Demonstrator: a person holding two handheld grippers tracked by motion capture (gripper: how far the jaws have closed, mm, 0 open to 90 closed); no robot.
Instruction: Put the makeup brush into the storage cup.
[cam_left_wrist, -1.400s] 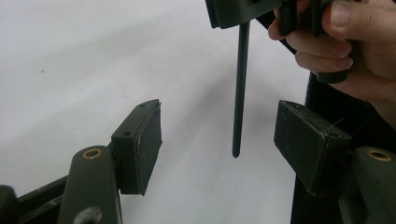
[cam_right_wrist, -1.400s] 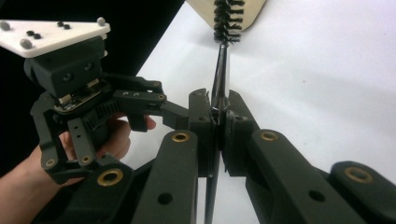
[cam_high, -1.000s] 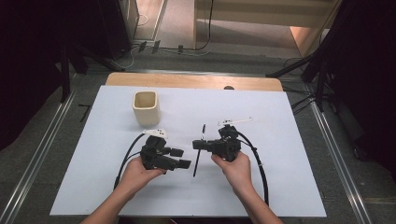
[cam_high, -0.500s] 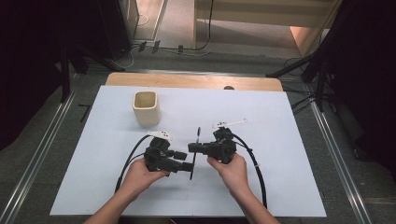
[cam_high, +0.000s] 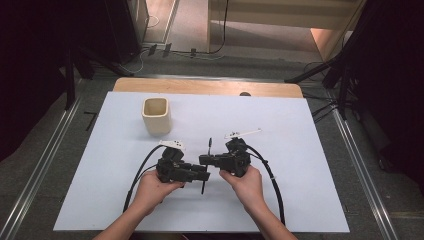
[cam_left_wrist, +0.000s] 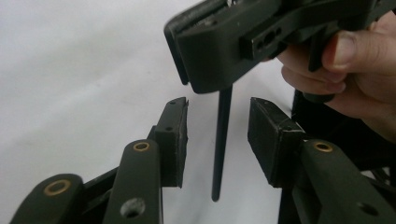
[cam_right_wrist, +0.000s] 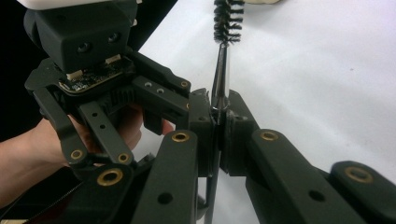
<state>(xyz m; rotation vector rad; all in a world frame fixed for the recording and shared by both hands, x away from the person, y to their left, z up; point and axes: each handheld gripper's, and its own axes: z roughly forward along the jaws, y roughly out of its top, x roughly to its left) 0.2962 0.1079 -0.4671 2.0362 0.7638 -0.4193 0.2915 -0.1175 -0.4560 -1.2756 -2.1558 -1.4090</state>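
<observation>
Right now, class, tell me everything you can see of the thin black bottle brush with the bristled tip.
The thin black bottle brush has a slim, straight, glossy stem, seemingly plastic or metal, ending in a short tuft of dark bristles. The right gripper is shut on its stem near the middle, holding it just above the white table. Its plain lower end hangs between the left gripper's pads, which have just been closing without touching it.

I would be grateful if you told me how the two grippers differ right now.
The right gripper is shut on the thin black brush; the left gripper has just been closing, its pads not yet touching the handle that hangs between them. In the high view, both are hand-held above the white table, jaws facing each other.
</observation>
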